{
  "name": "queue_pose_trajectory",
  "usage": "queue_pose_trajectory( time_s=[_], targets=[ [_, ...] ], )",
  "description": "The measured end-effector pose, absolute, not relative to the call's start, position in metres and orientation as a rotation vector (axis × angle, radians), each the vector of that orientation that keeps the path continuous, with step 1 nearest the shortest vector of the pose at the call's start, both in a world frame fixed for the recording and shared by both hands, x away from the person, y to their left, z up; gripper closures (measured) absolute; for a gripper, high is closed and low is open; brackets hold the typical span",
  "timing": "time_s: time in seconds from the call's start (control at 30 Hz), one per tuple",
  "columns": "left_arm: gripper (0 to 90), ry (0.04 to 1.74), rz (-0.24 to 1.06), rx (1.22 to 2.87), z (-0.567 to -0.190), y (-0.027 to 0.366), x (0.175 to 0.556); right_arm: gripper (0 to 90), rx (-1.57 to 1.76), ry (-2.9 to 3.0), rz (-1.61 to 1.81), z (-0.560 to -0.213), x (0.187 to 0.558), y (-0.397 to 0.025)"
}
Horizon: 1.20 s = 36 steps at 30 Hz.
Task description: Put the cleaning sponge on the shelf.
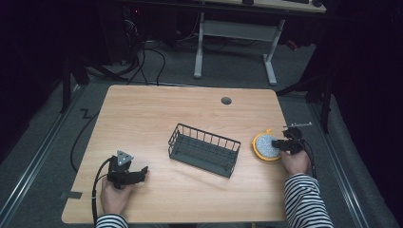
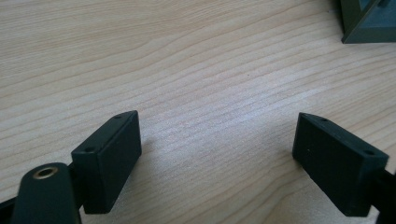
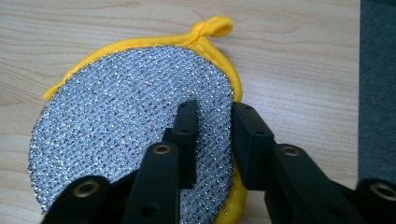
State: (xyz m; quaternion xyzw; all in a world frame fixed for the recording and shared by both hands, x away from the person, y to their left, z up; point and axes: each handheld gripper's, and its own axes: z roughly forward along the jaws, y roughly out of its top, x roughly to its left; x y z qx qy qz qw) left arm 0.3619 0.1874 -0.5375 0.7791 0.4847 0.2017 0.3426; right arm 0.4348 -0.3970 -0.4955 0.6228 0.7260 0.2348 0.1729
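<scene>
Wood-grain table carries everything, largest first: dark wire basket sits near centre, looks empty, slightly skewed. Right of it, near the table's right edge, lies a round scrubber, silver mesh face with yellow rim and a small yellow loop at its far side. Right gripper is on the scrubber's right edge; in the right gripper view its jaws stand narrowly apart, one on the mesh face, the other at the yellow rim, pinching or about to pinch that edge; full clamp cannot be confirmed, though the pad seems tilted up off the wood. Left gripper rests low at the table's front left, well apart from the basket, jaws wide open over bare wood, holding nothing. Handling guess: scrubber looks light, soft, floppy, mesh rough so not slippery, not fragile; a rim pinch will let it droop. Best hold is the stitched yellow rim or the loop; basket is the likely destination, unconfirmed.
</scene>
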Motion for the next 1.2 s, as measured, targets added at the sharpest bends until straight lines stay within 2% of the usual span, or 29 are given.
queue_pose_trajectory(
  time_s=[0.27,0.67,1.2],
  targets=[
    [16.0,1.260,0.523,2.025,-0.537,0.188,0.362,80.3,1.724,2.061,0.652,-0.492,0.434,-0.392],
    [16.8,1.260,0.525,2.023,-0.537,0.188,0.362,81.5,1.703,2.061,0.777,-0.484,0.430,-0.390],
    [17.9,1.255,0.525,2.023,-0.537,0.188,0.362,81.9,1.625,2.043,0.920,-0.456,0.413,-0.397]
  ],
)
